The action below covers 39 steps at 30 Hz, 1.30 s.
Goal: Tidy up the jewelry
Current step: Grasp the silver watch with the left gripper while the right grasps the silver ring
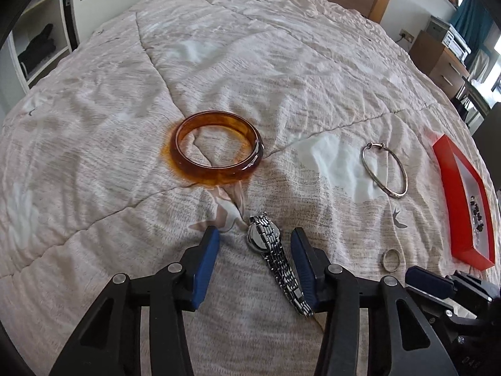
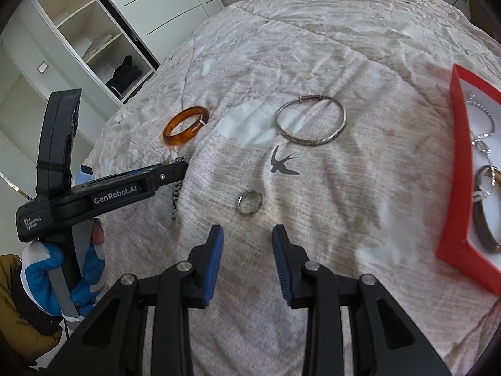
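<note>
In the left wrist view, the left gripper [image 1: 254, 235] stood wide open over the quilt [image 1: 281, 78], its blue pads on either side of the steel watch [image 1: 272, 250] without pressing it; the watch band ran back along the right-hand pad. Beyond the watch lay the amber bangle [image 1: 216, 153], and off to the watch's right the thin silver bangle [image 1: 385, 170] and a small silver ring [image 1: 390, 259]. Further right again sat the red tray [image 1: 451, 194], with some dark beaded piece already inside.

In the right wrist view, the right gripper [image 2: 247, 235] was also wide open and empty, hovering just short of the silver ring [image 2: 249, 201]. The red tray [image 2: 455, 169] lay to the ring's right and held a chain and a dark bangle, so the sorting looked partly done: four pieces remained on the quilt. The left gripper [image 2: 175, 169] sat to the ring's left, hiding most of the watch. Nothing blocked the ring, though soft, wrinkled bedding may make thin pieces awkward to pinch.
</note>
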{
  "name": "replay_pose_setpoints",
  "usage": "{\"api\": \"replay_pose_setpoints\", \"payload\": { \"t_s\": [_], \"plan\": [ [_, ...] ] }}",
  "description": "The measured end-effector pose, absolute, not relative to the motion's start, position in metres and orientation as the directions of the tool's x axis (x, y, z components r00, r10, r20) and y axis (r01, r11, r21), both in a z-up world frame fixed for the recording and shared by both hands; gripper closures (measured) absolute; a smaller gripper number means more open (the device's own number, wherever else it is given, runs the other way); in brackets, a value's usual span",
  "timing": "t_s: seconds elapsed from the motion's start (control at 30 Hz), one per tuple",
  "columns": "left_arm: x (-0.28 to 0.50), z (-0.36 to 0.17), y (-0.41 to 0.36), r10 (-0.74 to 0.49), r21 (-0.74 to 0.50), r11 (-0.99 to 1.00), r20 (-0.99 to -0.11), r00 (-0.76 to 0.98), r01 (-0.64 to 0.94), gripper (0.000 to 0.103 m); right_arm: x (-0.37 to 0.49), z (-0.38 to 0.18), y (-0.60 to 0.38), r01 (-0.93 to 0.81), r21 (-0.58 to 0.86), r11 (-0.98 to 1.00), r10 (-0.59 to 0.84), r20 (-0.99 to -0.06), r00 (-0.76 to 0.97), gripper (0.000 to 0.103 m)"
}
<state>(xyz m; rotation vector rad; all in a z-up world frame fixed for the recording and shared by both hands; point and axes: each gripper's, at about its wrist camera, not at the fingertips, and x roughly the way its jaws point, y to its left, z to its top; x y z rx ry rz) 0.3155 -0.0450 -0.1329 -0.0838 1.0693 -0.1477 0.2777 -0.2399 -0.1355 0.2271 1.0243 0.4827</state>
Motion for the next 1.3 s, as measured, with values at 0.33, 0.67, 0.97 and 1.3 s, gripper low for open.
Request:
{"api": "replay_pose_setpoints", "payload": {
  "t_s": [0.33,0.67,0.97,1.3],
  "plan": [
    [0.319,-0.147,-0.046,-0.151,-0.120,0.988,-0.870,0.469,0.095,0.056,0.300,-0.147,-0.229,-0.304,0.384,0.872,0.485,-0.768,0.420,0.072],
    [0.319,-0.150,-0.047,-0.135,-0.099,0.990,-0.865,0.484,0.099,0.066,0.306,-0.154,-0.220,-0.315,0.340,0.886,0.452,-0.782,0.429,0.074],
    [0.316,-0.145,-0.043,-0.136,-0.104,0.990,-0.864,0.486,0.092,0.080,0.300,-0.152,-0.225,-0.299,0.339,0.892,0.443,-0.785,0.433,0.084],
    [0.306,-0.130,-0.040,-0.142,-0.112,0.990,-0.859,0.493,0.090,0.080,0.285,-0.140,-0.226,-0.302,0.339,0.891,0.446,-0.778,0.442,0.084]
  ]
}}
